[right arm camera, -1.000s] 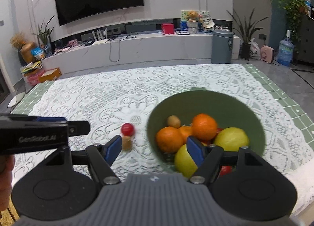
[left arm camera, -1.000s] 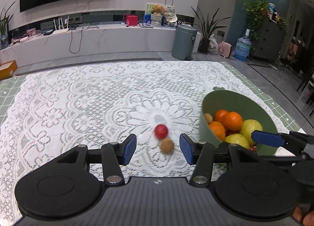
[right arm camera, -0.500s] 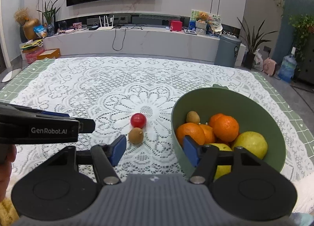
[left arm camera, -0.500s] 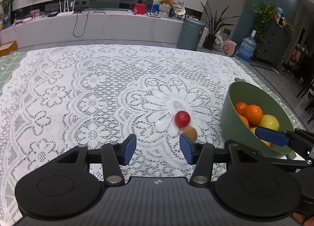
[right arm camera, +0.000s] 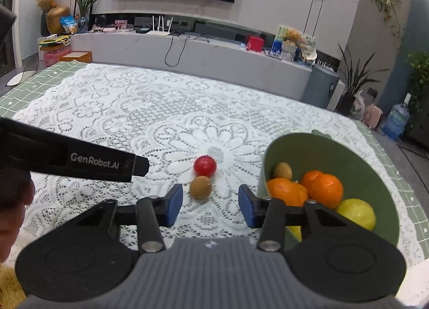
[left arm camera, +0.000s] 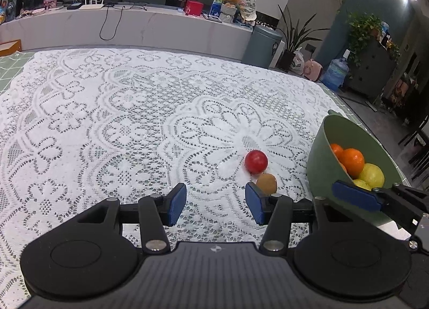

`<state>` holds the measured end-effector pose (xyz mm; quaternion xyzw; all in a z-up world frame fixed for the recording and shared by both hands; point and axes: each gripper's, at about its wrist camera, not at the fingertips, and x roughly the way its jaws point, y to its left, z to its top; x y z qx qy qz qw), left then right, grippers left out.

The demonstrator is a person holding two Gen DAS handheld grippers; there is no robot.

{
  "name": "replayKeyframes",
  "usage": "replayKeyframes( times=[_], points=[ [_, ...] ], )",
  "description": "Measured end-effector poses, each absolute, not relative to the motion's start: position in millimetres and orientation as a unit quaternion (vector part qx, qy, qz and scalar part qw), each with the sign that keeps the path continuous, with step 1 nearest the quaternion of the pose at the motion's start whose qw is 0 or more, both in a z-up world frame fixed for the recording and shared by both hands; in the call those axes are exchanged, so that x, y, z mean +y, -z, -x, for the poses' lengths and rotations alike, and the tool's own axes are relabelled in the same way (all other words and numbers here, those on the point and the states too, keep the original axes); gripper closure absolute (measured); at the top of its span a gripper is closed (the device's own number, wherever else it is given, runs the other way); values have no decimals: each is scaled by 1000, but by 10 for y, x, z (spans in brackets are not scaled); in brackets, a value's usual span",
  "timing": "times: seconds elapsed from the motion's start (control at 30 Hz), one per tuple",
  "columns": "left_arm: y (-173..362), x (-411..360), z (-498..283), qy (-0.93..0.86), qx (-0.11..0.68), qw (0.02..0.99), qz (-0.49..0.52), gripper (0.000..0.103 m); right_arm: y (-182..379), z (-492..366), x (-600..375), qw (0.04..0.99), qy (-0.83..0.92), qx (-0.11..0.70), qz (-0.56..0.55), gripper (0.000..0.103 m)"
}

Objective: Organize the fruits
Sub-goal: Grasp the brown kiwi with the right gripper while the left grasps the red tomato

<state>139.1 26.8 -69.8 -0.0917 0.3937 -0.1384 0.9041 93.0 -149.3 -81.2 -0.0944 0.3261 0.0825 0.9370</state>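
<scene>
A red round fruit (left arm camera: 256,161) and a brown kiwi (left arm camera: 266,183) lie touching on the white lace tablecloth, left of a green bowl (left arm camera: 316,153). The bowl (right arm camera: 348,145) holds oranges (right arm camera: 323,187), yellow fruit (right arm camera: 355,213) and a second kiwi (right arm camera: 283,171). My left gripper (left arm camera: 215,201) is open over bare cloth, and the kiwi sits just beyond its right fingertip. My right gripper (right arm camera: 210,204) has its jaws closing with nothing between them. The kiwi (right arm camera: 200,187) lies just ahead of its tips, with the red fruit (right arm camera: 205,165) behind it.
The left gripper's black body (right arm camera: 80,161) reaches in from the left of the right wrist view, with a person's hand (right arm camera: 13,218) below it. Beyond the table stand a long white counter (right arm camera: 214,54), a grey bin (left arm camera: 264,43) and potted plants.
The right gripper's jaws have narrowed, and it has swung left from over the bowl to face the kiwi. The left gripper has shifted left and lower; its jaws are unchanged.
</scene>
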Motion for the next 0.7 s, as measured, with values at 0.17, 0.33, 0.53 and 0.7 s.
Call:
replayKeyframes(
  times=[0.17,0.33,0.53,0.7],
  points=[
    [758,270,-1421,138,399,901,101,44,872,-1041,-1469,931,-83,347,73,63],
    [780,343,-1461,131,401,899,120,45,955,-1137,-1398,927,-80,362,60,64],
    [804,416,-1511,130,403,894,144,46,1009,-1212,-1445,928,-61,368,25,70],
    [825,392,-1532,131,403,894,145,47,1042,-1271,-1444,929,-54,367,4,72]
  ],
)
